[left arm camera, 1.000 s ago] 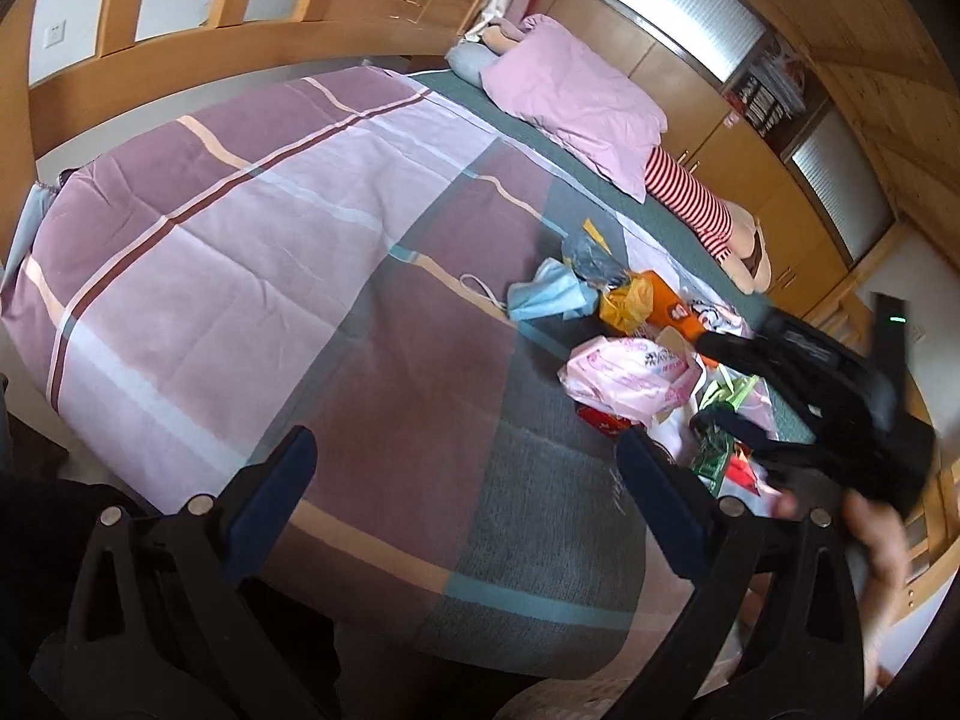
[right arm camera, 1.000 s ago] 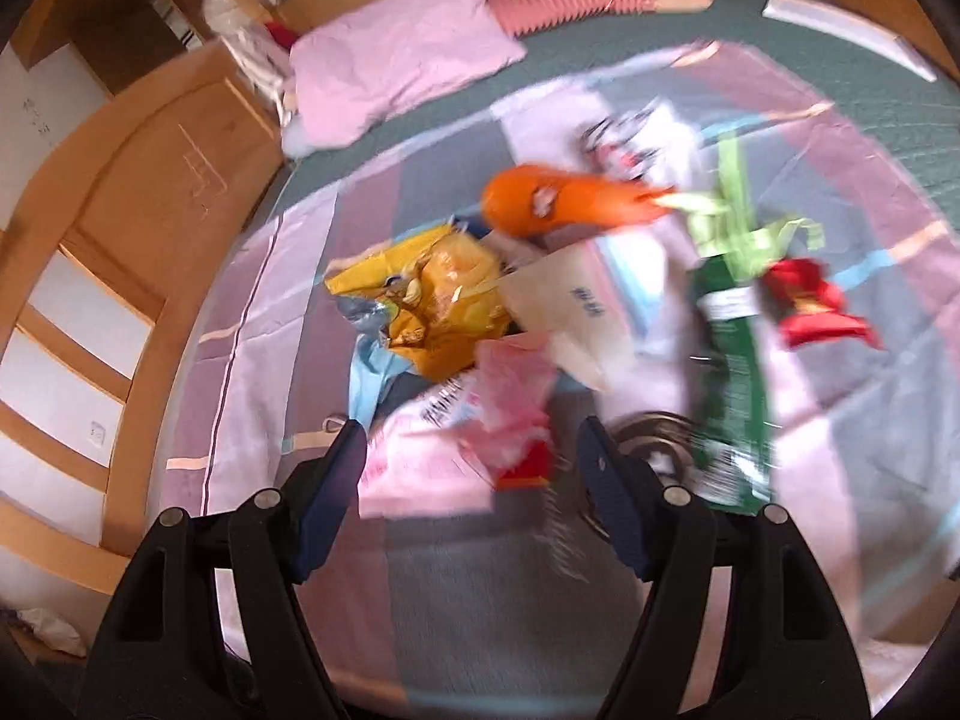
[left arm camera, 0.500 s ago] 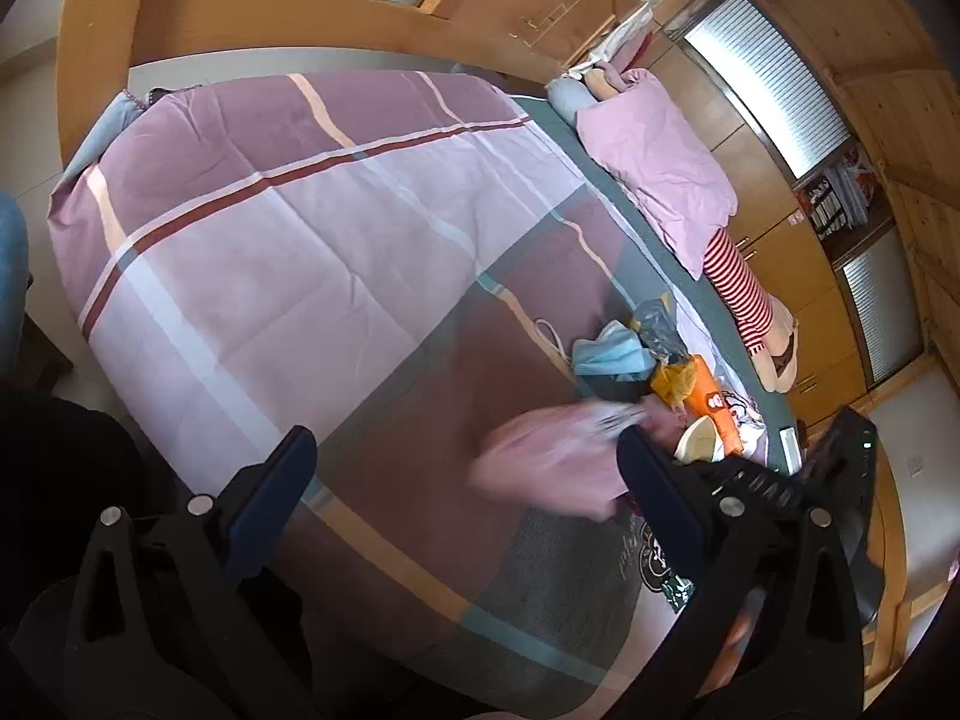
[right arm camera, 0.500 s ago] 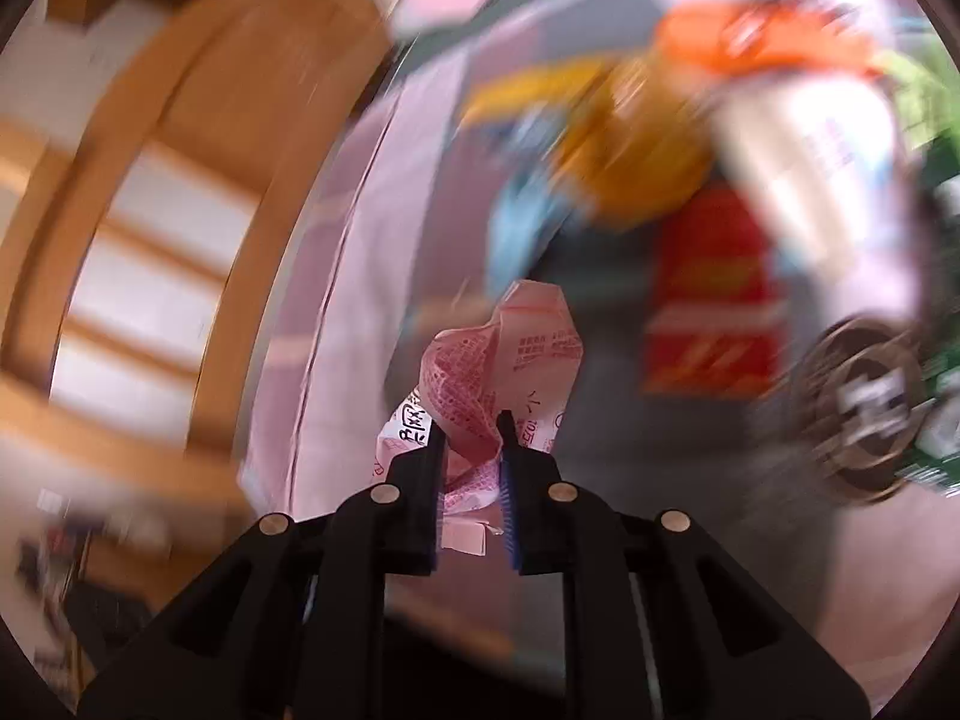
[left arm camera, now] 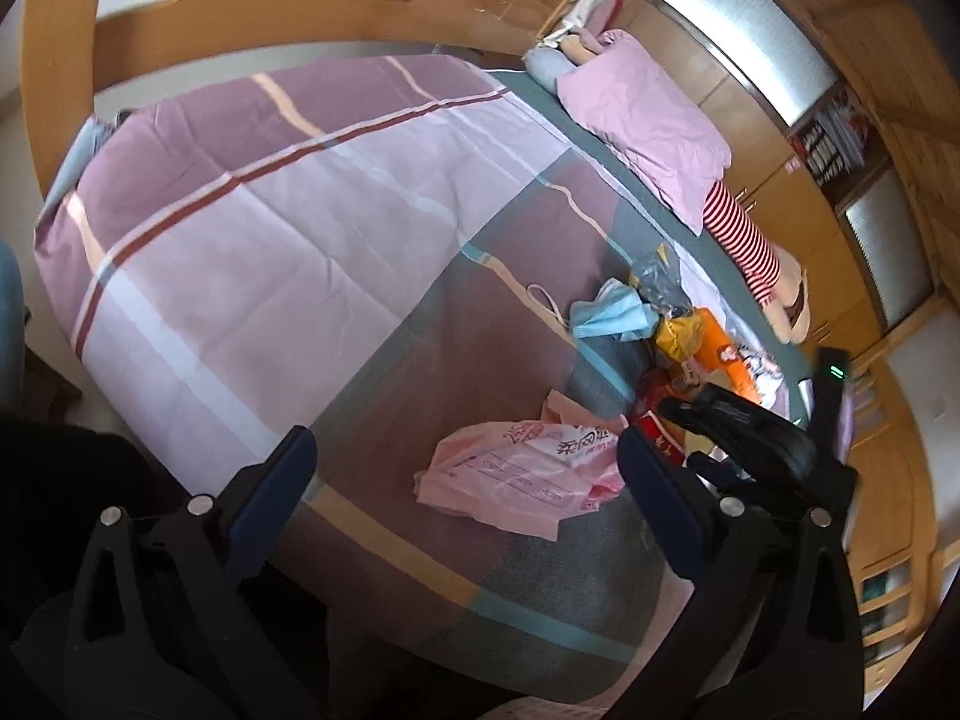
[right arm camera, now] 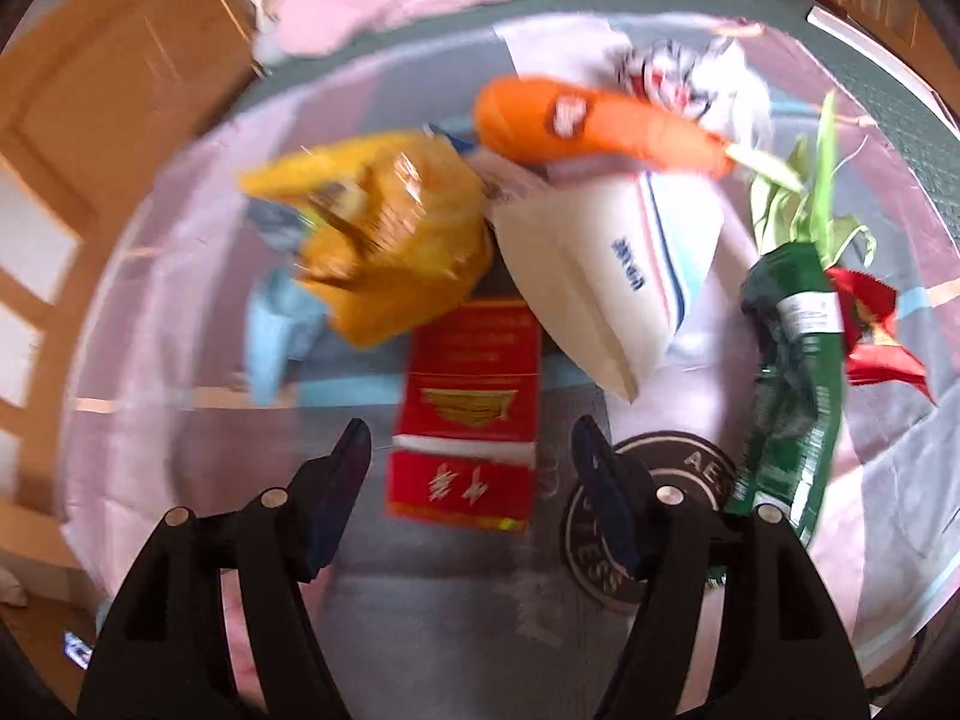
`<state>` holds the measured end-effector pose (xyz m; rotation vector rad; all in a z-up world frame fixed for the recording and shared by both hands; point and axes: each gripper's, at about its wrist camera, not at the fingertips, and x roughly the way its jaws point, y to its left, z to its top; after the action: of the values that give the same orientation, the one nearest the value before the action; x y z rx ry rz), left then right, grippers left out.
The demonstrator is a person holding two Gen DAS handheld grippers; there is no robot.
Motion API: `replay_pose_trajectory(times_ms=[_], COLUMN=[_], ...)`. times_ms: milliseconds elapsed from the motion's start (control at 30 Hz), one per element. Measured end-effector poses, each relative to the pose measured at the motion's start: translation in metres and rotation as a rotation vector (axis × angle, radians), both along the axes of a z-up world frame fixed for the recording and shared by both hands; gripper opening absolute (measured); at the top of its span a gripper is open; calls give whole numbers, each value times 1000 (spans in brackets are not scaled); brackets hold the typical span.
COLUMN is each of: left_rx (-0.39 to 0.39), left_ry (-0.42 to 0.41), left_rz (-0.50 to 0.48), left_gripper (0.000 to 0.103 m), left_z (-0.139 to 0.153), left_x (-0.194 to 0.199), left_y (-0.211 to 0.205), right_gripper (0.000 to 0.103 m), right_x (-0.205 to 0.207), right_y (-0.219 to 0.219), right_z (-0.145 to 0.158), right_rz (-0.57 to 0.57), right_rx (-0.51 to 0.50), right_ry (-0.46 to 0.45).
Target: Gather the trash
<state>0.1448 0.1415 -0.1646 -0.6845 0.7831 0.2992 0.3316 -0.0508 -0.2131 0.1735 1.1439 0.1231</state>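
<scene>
The right claw (right arm camera: 468,480) has its jaws spread wide, nothing between them, and hangs just above a flat red packet (right arm camera: 465,414) with gold print that lies on the bedspread (right arm camera: 150,312). Beyond the packet sits the rest of the trash heap: a crumpled yellow bag (right arm camera: 396,240) touching the packet's far edge, a white pouch (right arm camera: 612,276) to its right, an orange wrapper (right arm camera: 588,126) behind both, and a long green bag (right arm camera: 792,372) with a red wrapper (right arm camera: 876,330) further right. A light blue mask (right arm camera: 276,324) lies left of the yellow bag. This view is blurred, so finer print cannot be read.

The left claw (left arm camera: 468,480) is also wide apart and empty, held over the bedspread. A pink plastic bag (left arm camera: 522,468) lies flat on the cloth between its fingers in view, apart from the main heap. The right claw's black body (left arm camera: 756,438) shows just beyond that bag. Farther off a pink pillow (left arm camera: 642,120) rests at the head of the bed.
</scene>
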Motion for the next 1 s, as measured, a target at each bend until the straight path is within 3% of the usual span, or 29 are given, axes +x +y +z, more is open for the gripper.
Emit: replay_pose_trajectory(times_ms=[33, 67, 267, 467, 667, 800, 900, 1000], left_rx=[24, 39, 167, 300, 383, 390, 382, 420], left_ry=[2, 1, 0, -2, 37, 63, 86, 109], left_rz=[-9, -13, -59, -146, -264, -300, -320, -325], left_gripper=[99, 99, 99, 100, 100, 99, 99, 99], left_z=[1, 2, 8, 12, 6, 1, -5, -8], left_x=[1, 1, 6, 12, 19, 23, 27, 32], left_y=[-2, -4, -19, -42, -65, -72, -76, -82], right_gripper=[67, 57, 56, 56, 56, 56, 56, 56], right_x=[2, 3, -10, -38, -90, -130, -161, -190], right_y=[-1, -2, 3, -22, -52, -67, -82, -91], right_z=[-6, -10, -5, 25, 81, 108, 120, 126], right_rz=[1, -2, 80, 81, 87, 110, 113, 113], right_rx=[10, 18, -77, 15, 131, 192, 194, 158], right_ry=[8, 19, 0, -4, -163, -233, -272, -324])
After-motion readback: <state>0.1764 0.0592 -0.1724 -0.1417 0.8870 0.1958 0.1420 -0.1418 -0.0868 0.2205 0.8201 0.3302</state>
